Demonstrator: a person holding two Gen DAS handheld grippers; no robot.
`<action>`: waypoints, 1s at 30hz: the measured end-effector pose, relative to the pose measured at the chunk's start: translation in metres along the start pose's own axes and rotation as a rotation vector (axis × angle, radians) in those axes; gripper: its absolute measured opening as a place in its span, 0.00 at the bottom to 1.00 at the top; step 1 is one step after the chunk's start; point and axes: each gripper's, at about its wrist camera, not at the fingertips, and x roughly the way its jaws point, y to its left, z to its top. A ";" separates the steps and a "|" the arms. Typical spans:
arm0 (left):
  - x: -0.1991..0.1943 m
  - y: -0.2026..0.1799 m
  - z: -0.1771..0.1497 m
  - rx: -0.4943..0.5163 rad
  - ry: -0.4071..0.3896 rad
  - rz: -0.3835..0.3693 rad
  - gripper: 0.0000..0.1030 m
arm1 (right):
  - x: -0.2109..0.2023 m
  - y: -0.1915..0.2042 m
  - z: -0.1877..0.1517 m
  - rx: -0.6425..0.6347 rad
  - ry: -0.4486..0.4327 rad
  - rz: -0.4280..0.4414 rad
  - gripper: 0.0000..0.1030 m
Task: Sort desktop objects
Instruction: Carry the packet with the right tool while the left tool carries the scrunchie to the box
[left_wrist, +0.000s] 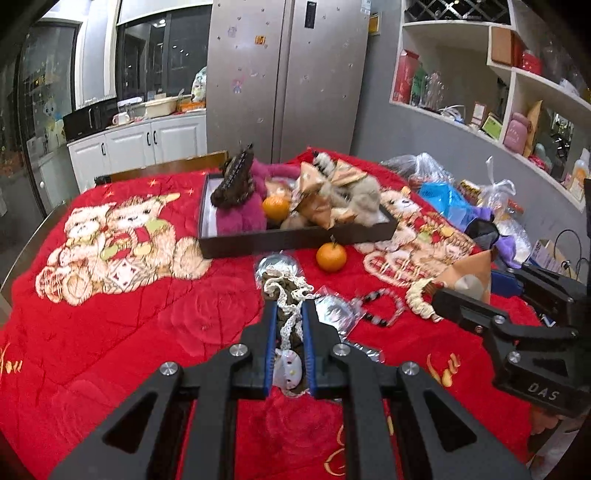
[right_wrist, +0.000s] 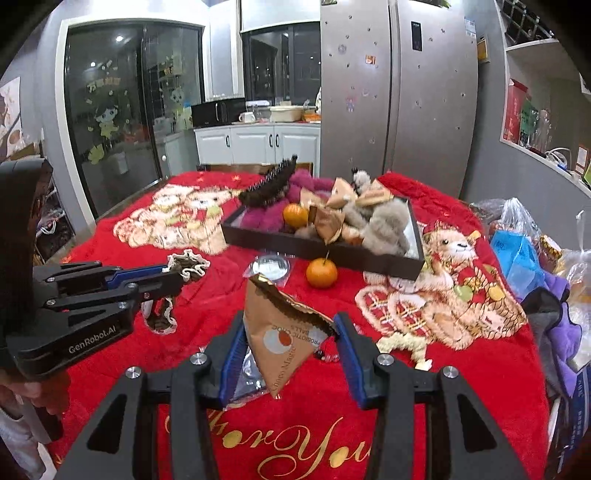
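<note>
On the red blanket (left_wrist: 110, 332) ahead sits my tray (left_wrist: 295, 240), crowded with plush, packets and an orange (left_wrist: 276, 208). I'd carry both loads over its rim, then release low. Right gripper (right_wrist: 290, 354) pinches a packet (right_wrist: 284, 343); left gripper (left_wrist: 290, 332), nearly closed, pinches a scrunchie (left_wrist: 288, 306).

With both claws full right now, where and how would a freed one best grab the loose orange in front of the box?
Probably across the middle of the loose orange, claw coming steeply from above with fingers to its left and right. It sits alone on the red blanket, stem up and round, so a low grip could roll it. The dark box wall stands close behind, so a level approach looks cramped.
</note>
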 end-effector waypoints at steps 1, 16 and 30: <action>-0.002 -0.002 0.002 0.001 -0.005 0.000 0.13 | -0.003 -0.001 0.003 0.000 -0.003 0.001 0.46; 0.030 -0.015 0.056 0.053 -0.008 0.019 0.13 | 0.003 -0.018 0.043 0.017 -0.038 0.000 0.46; 0.094 -0.003 0.140 0.048 -0.042 0.023 0.13 | 0.072 -0.060 0.115 0.097 -0.019 -0.041 0.46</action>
